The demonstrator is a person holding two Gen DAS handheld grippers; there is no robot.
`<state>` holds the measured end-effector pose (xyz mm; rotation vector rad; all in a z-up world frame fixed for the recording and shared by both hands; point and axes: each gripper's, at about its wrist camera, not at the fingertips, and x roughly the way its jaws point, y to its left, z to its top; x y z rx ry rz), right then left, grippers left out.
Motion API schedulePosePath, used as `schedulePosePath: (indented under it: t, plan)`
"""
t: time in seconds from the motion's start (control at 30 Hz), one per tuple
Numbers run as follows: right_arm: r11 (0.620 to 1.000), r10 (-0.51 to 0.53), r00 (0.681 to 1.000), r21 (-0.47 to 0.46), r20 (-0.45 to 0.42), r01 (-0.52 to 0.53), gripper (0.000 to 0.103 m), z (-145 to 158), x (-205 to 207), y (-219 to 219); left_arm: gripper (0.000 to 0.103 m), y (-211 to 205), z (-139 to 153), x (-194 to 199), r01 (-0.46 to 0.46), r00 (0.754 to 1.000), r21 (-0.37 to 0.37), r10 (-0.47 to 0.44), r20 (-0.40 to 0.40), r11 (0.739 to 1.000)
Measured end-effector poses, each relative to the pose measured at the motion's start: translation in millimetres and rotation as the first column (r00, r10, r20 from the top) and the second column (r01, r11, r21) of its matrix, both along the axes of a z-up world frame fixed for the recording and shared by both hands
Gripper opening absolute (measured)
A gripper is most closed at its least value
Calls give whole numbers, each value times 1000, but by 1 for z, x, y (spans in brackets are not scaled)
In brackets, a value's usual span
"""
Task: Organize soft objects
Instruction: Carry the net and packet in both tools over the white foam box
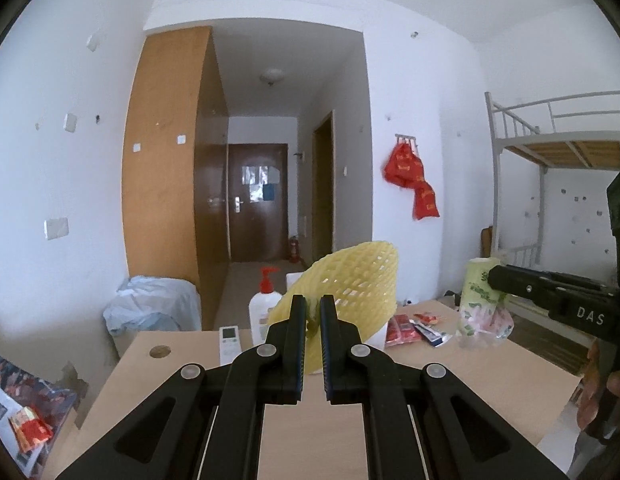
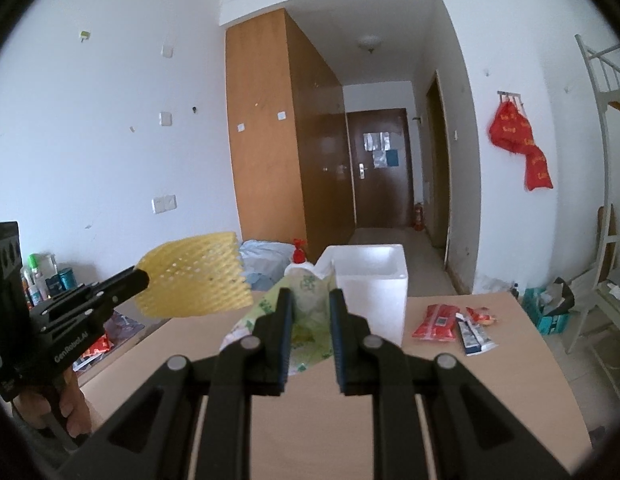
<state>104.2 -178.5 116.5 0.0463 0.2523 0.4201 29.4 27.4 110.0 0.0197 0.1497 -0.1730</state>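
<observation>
The left gripper (image 1: 312, 312) is clamped on the lower edge of a yellow foam net sleeve (image 1: 349, 280), its two black fingers pressed almost together with the mesh pinched between them, and the sleeve stands up off the table (image 1: 449, 392) in the air. Seen from the right wrist camera, the same sleeve (image 2: 194, 276) juts sideways from the left gripper's tips above the table's left edge, with part of the person's hand (image 2: 72, 412) visible on the handle below. The right gripper (image 2: 310, 312) is closed on a soft green-and-white printed plastic pack (image 2: 310, 300), which fills the narrow gap between its pads and is lifted clear of the tabletop; in the left wrist view this pack (image 1: 479, 300) hangs from the right gripper's tips, its crumpled lower end close above the wood. A white foam box (image 2: 369, 288) stands open-topped on the table just behind the pack. To its right lie a red packet (image 2: 437, 322), a blue-and-white tube (image 2: 475, 334) and a small red-and-orange wrapper (image 2: 483, 316), close together on the wood. A white pump bottle with a red top (image 1: 264, 300) stands behind the sleeve, and a white remote control (image 1: 230, 342) lies beside it near the far edge of the table.
</observation>
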Motion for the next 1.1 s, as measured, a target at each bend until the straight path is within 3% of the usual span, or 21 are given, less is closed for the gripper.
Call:
schedulePosePath:
  t: [0.43,1.1]
  plan:
    - [1000,-29,1000,0,10,29,21,7,7,-3,7,-9,10,9,21,1000,14,-21,10,1000]
    - [998,-64,997,-18,-41,64,21,13,72,-1,7,-24,23,92,39,998,31,-37,-56,999]
